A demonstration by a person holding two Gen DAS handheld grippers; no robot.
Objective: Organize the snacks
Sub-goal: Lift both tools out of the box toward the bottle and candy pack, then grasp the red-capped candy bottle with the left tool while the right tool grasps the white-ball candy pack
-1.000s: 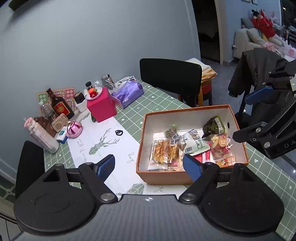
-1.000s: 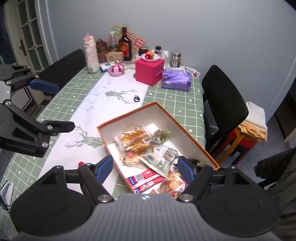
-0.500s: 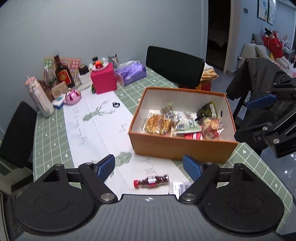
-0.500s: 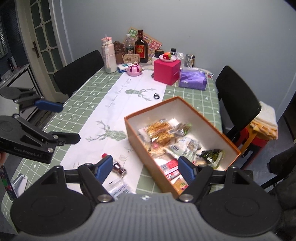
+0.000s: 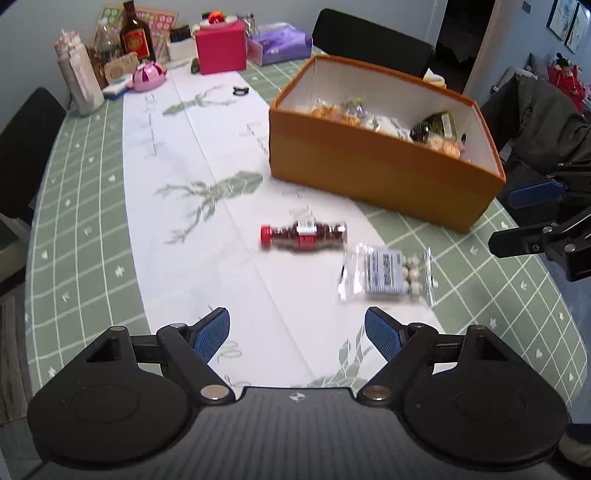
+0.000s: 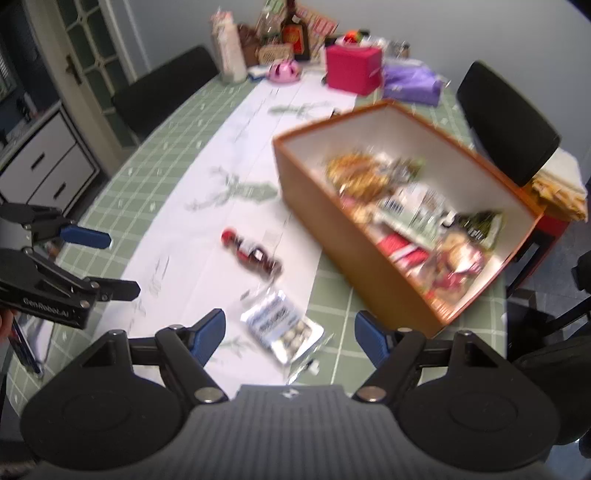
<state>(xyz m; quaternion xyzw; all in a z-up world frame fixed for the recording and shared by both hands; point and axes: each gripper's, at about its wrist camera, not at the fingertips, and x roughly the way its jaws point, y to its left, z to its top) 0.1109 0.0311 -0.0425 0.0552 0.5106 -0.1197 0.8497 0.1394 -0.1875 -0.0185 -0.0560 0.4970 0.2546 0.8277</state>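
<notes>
Table [image 5: 81, 229]: oval top under a green grid-pattern cloth with small white marks; a smooth white runner [image 5: 207, 258] printed with green deer runs down its length. Grey wall behind; black chairs [image 5: 373, 40] at the sides; a glazed door [image 6: 92, 59] and white drawers stand off to the left in the right wrist view.

Box [image 5: 369, 173]: orange card, rectangular, white inside, open-topped, beyond the left gripper's [image 5: 297, 334] fingers and to the right. It holds crinkled snack packets [image 6: 413, 206].

Bottle [image 5: 303, 234]: small, clear plastic, dark red contents, red cap, lying on its side on the runner, ahead of the left fingers and between them and the box.

Pouch [image 5: 386, 275]: flat clear film, white label, round pale pieces inside; it lies just ahead of the right gripper's [image 6: 290, 334] fingers, near the bottle.

Far end: pink cube box [image 5: 221, 46], purple tissue pack [image 5: 279, 42], brown glass bottle [image 5: 135, 33], pale tumbler [image 5: 79, 79], pink round item [image 5: 147, 75].

Both grippers: blue pads spread apart, nothing between them, clear of everything.
</notes>
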